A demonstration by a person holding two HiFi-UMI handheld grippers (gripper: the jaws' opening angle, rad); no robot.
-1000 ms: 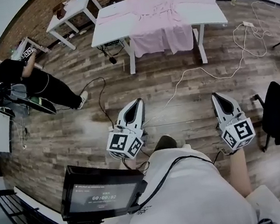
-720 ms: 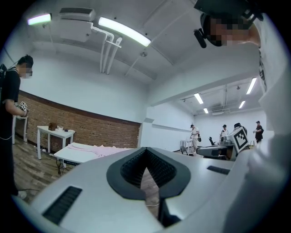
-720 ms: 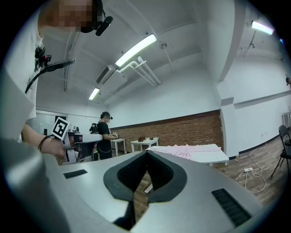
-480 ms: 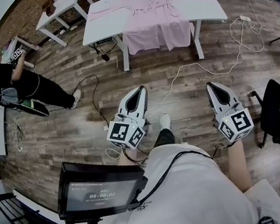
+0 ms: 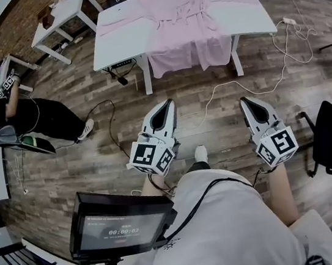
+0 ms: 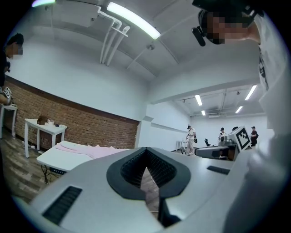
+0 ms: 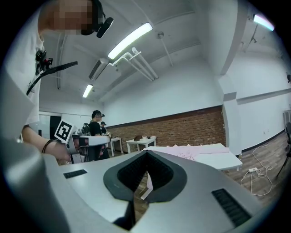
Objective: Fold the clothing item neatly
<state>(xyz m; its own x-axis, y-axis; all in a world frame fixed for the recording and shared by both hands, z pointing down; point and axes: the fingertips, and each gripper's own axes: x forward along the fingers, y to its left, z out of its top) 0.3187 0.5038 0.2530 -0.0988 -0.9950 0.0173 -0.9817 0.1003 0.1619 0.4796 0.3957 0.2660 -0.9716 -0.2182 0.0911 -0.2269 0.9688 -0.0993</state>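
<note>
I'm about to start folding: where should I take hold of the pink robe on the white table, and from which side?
Probably the hanging hem of the robe, at its two lower corners, coming from the near side. That part drapes free over the table's front edge, so jaws can close around it; the rest lies flat on top.

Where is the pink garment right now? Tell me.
In the head view the pink garment lies spread on the large white table at top centre, hem hanging over its near edge, right of the smaller white table.
</note>
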